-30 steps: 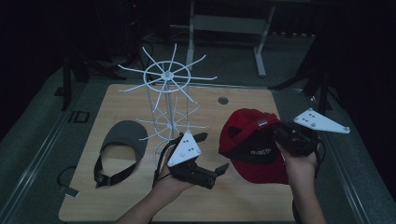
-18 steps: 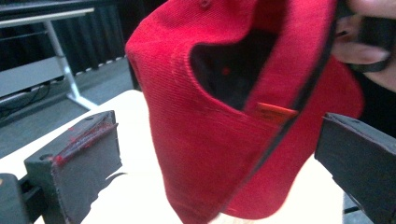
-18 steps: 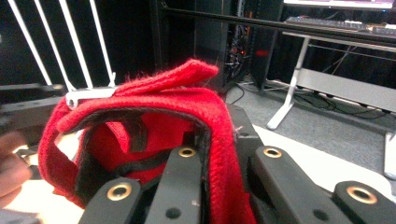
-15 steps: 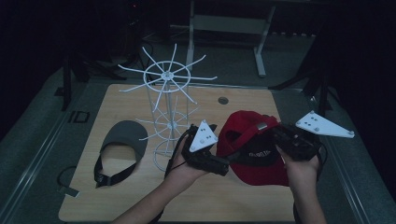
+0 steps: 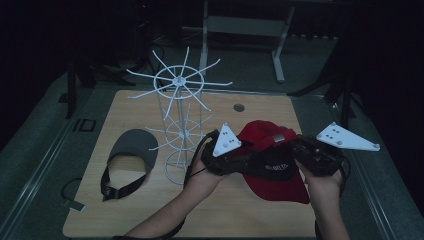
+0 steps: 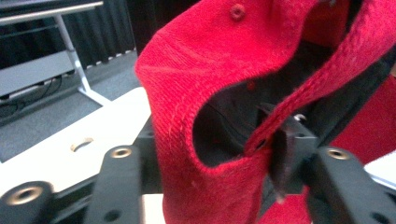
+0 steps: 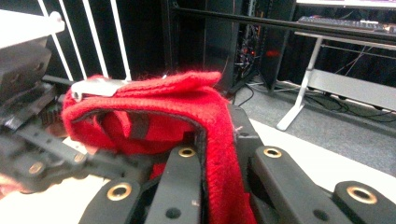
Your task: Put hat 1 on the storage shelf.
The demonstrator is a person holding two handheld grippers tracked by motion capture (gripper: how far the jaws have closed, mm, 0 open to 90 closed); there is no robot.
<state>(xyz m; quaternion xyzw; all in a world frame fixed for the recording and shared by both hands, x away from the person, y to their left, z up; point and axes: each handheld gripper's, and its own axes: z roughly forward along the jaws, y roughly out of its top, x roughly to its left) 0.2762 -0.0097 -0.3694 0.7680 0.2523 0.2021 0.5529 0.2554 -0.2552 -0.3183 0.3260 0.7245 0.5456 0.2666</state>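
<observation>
High view: table [image 5: 150, 215] of pale wood, rectangular, with dark floor on all sides. Red cap [image 5: 272, 167] is held above the right half of the table, between the two grippers. Left gripper [image 5: 239, 162] meets the cap at its left side; right gripper [image 5: 302, 152] meets it at its right side. White wire rack [image 5: 179, 125] stands upright left of centre, just beside the left hand [image 5: 200, 172]; its top spokes spread wide over the table. Grey visor [image 5: 127, 157] lies flat on the left half, well apart from the cap. Open tabletop remains along the near edge and at the far right corner, near a small round hole [image 5: 239, 107].

Left gripper view: the cap's rim fabric [image 6: 205, 172] sits between the two black jaws. The jaws have just been closing, with the cap's edge between them; whether the pads press on it cannot be told. The table edge and a white desk leg [image 6: 77, 65] show behind, at left.

Right gripper view: both jaws are clamped tight on the cap's fabric [image 7: 219, 149], which rises between them. The left gripper shows at left, at the cap's far side.
</observation>
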